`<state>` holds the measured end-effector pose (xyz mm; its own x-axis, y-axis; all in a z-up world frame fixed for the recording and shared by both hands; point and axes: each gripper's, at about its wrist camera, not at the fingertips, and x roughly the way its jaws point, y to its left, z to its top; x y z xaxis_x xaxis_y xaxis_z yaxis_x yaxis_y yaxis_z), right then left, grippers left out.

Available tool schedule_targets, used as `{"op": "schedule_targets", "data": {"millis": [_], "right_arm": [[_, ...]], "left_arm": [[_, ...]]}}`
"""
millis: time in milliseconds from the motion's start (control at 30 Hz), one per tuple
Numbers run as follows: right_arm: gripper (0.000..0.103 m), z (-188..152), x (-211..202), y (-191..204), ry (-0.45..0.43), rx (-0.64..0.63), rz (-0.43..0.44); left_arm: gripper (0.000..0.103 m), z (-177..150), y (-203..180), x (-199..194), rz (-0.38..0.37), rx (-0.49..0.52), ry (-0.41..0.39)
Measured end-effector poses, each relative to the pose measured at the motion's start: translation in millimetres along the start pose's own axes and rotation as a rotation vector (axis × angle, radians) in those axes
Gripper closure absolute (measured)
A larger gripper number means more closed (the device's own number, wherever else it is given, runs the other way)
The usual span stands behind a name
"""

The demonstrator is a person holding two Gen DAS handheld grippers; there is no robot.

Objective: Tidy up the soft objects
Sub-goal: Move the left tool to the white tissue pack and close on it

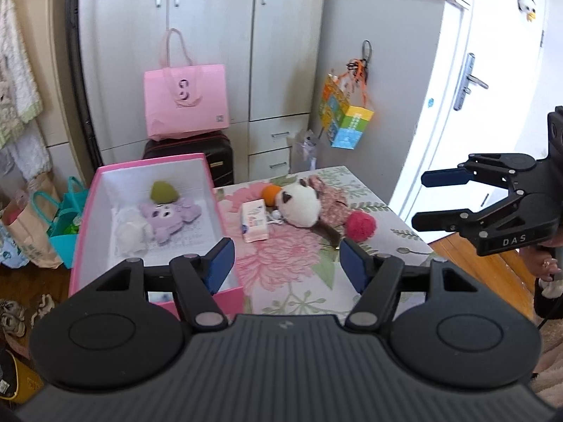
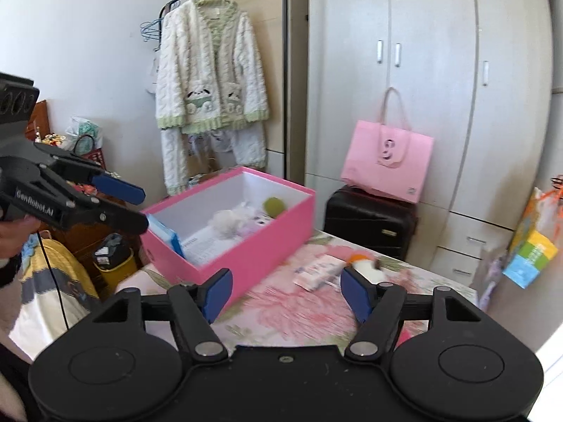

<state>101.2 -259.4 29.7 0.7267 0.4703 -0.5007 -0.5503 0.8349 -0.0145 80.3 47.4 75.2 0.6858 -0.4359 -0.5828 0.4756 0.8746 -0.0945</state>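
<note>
Behind the worktop [image 1: 383,211], which has a cloth with big pink flowers, stand grey wardrobes, a black suitcase [image 1: 197,154] and on it a pink paper bag [image 1: 186,102]. On the left part of the worktop is a pink box [image 1: 155,176], white inside, without a lid. In it lie a lilac plush toy [image 1: 169,216] with a round face, a white fluffy toy [image 1: 128,230] touching its side, and an olive-green soft piece [image 1: 163,191] just behind them.

Outside the box, on the cloth, lie the other soft things close together: a white panda-like plush [image 1: 299,204] with dark ears, an orange ball [image 1: 271,193] half hidden behind it, a flowery pink fabric piece [image 1: 330,198] and a red woolly ball [image 1: 360,225] at the near side. A small pink-white packet [image 1: 254,221] lies between them and the box.

My left tongs [image 1: 286,263] are about half open above the worktop and hold nothing. My right tongs [image 2: 286,292] are also open and empty
</note>
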Motion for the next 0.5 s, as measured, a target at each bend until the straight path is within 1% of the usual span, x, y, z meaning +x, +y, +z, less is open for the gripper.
{"op": "schedule_targets", "data": {"millis": [167, 300, 333, 433, 500], "right_arm": [[0.028, -27, -4, -30, 0.013, -0.007, -0.027], [0.027, -49, 7, -56, 0.007, 0.007, -0.044], [0.027, -54, 12, -61, 0.003, 0.012, -0.051], [0.027, -71, 27, -77, -0.016, 0.037, -0.062], [0.027, -82, 41, -87, -0.020, 0.048, -0.069]], "left_arm": [[0.037, 0, -28, 27, -0.003, 0.063, -0.002], [0.037, 0, -41, 62, 0.014, 0.061, 0.019], [0.037, 0, -43, 70, 0.025, 0.059, 0.023], [0.037, -2, -50, 99, 0.094, 0.069, 0.022], [0.037, -2, -50, 116, 0.144, 0.051, -0.016]]}}
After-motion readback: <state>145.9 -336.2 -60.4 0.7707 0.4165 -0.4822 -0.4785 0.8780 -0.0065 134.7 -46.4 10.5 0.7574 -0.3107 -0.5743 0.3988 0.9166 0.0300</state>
